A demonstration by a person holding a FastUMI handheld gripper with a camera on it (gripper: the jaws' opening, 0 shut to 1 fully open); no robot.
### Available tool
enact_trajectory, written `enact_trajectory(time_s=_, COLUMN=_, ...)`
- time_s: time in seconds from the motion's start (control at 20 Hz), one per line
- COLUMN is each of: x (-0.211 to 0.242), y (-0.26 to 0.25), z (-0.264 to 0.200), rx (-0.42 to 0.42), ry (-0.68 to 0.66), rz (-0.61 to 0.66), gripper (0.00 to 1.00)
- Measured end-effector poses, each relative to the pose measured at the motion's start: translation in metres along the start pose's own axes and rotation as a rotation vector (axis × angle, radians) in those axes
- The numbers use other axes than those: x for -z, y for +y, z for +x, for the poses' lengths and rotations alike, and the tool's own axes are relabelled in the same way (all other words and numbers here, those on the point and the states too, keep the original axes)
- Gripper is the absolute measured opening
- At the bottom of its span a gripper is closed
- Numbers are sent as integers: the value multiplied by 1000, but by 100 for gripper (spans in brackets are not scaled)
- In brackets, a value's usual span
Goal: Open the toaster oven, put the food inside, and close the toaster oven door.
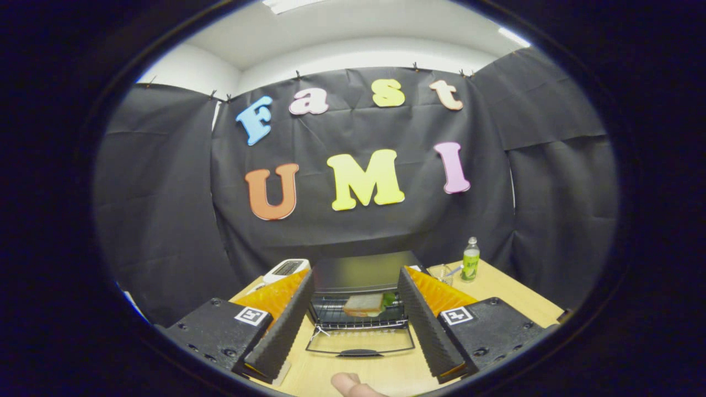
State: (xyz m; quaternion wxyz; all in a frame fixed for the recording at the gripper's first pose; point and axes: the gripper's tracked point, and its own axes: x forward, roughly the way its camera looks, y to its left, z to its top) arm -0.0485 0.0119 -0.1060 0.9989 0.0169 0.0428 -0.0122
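Closest in, a fingertip (347, 383) pokes up from below, just under the tongs (356, 361). The tongs stand wide open with nothing between them but bare table (513, 295) and, a little ahead, the toaster oven's door (359, 342).

That door lies folded down flat towards the tongs, its dark handle (358, 353) the nearest part, sitting between the two tips and just ahead of them. Beyond it, on the wire rack (356, 317) inside the toaster oven (361, 289), rests a sandwich (364, 304) with a bit of green showing at its right end. So the food looks to be in already, and by my reckoning the step in hand is shutting the door.

To do it well I'd bring the tongs low and catch the handle from underneath, or pinch it at the middle, then swing it up and forward along the hinge's arc rather than shoving straight in, which could slide the whole oven back. A small white tag or string (320, 331) hangs at the door's left hinge corner; I can't tell what it is, but it might snag.

Further off, left of the oven and beyond the left finger, sits a white gadget (285, 269). Beyond the right finger stand a clear glass (443, 273) and a green-labelled bottle (470, 260), well clear of the door's path.
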Motion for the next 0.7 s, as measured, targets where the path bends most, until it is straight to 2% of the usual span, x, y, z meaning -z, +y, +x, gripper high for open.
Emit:
enact_trajectory(time_s=0.2, x=-20, y=7, z=-31, rx=34, ry=-32, rz=-15, gripper=98)
enact_trajectory(time_s=0.3, x=-32, y=22, z=-45, rx=20, ry=-40, rz=-19, gripper=98)
enact_trajectory(time_s=0.45, x=-44, y=21, z=-63, rx=58, ry=-58, rz=-78, gripper=98)
enact_trajectory(time_s=0.55, x=-44, y=22, z=-72, rx=88, ry=-65, rz=-107, gripper=98)
enact_trajectory(time_s=0.7, x=-42, y=31, z=-82, rx=79, ry=-69, rz=-110, gripper=98)
